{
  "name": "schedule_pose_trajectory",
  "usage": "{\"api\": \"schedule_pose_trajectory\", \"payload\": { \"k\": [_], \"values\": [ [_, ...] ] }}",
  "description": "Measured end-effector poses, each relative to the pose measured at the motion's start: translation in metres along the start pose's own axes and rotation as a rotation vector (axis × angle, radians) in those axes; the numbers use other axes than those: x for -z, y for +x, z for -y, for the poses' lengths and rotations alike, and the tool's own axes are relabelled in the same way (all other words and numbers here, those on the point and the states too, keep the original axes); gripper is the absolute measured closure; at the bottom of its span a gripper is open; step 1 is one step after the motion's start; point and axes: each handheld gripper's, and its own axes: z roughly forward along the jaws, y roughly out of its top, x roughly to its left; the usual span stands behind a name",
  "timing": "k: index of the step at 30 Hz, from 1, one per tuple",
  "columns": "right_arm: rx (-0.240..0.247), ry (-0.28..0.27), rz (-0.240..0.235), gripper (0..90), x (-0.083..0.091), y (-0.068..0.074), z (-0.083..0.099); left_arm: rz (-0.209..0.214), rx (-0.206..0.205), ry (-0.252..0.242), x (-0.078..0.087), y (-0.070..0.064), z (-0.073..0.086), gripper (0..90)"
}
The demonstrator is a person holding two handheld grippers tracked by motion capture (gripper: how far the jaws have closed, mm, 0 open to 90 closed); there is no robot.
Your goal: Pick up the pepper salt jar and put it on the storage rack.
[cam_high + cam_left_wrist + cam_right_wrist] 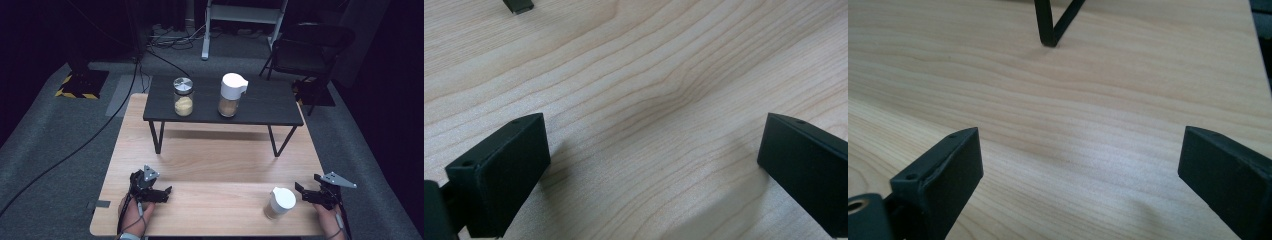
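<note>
Right gripper (306, 193) held wide open, empty, just right of white-lidded jar (280, 203), positioned for grasp. Left gripper (162, 194) wide open, empty, parked near-left.

Bare table (215, 165) lies between both grippers; the white-lidded jar (279, 203) stands apparently just beside the right gripper (306, 192).

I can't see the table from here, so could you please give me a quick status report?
Left gripper and right gripper open, empty, low over the table. White-lidded jar upright beside the right gripper, untouched. Nothing between them.
</note>
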Motion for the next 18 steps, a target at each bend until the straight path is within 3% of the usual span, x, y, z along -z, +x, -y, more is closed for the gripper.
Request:
{"api": "schedule_pose_trajectory", "payload": {
  "k": [7, 18],
  "values": [
    [0.027, 0.084, 0.024, 4.0, -0.011, 0.009, -0.010, 0.000, 0.000, 0.000, 0.000, 0.000, 0.000, 0.5],
    [0.043, 0.159, 0.039, 3.5, -0.017, 0.013, -0.020, 0.000, -0.001, -0.001, 0.000, 0.000, 0.000, 0.5]
  ]
}}
